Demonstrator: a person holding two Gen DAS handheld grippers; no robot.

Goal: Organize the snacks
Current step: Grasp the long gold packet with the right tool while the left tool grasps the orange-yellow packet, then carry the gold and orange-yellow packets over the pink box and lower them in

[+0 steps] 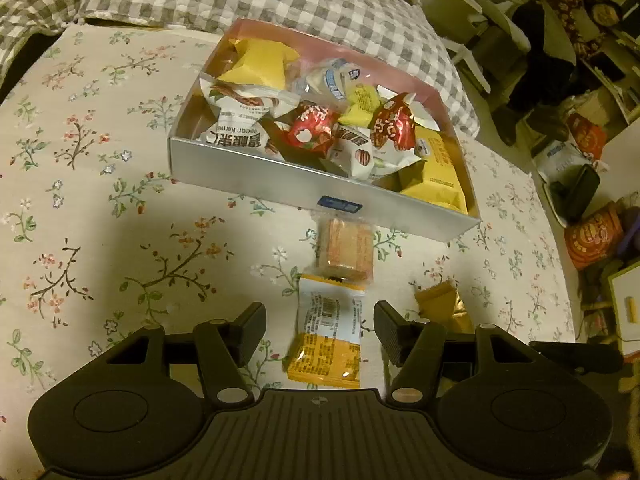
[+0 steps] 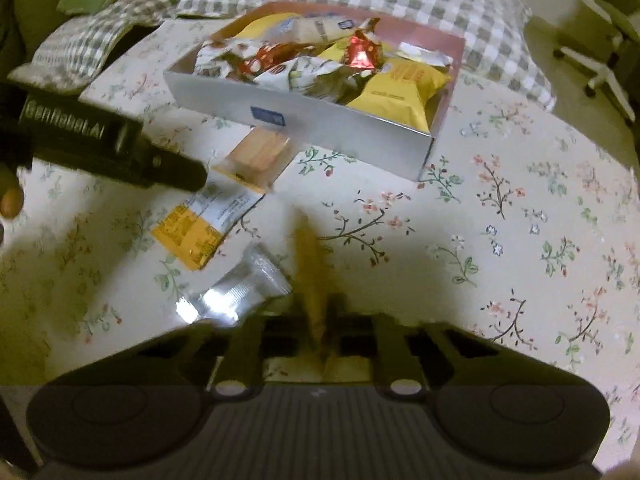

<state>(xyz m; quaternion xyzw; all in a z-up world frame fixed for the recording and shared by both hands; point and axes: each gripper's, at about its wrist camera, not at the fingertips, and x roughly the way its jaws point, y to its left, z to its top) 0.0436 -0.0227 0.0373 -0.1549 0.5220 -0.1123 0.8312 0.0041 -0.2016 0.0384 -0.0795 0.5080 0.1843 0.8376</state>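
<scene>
My left tongs (image 1: pixel 320 328) are spread around the orange-and-white packet (image 1: pixel 326 332) on the floral sheet (image 1: pixel 100 160), near the silver snack box (image 1: pixel 280 178). My right tongs (image 2: pixel 320 312) pinch a gold wrapper (image 2: pixel 312 264).

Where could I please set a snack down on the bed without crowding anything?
The floral sheet right of the box lies bare, as does the stretch left of it. Before the box it is crowded: wafer pack, orange packet, silver packet.
</scene>
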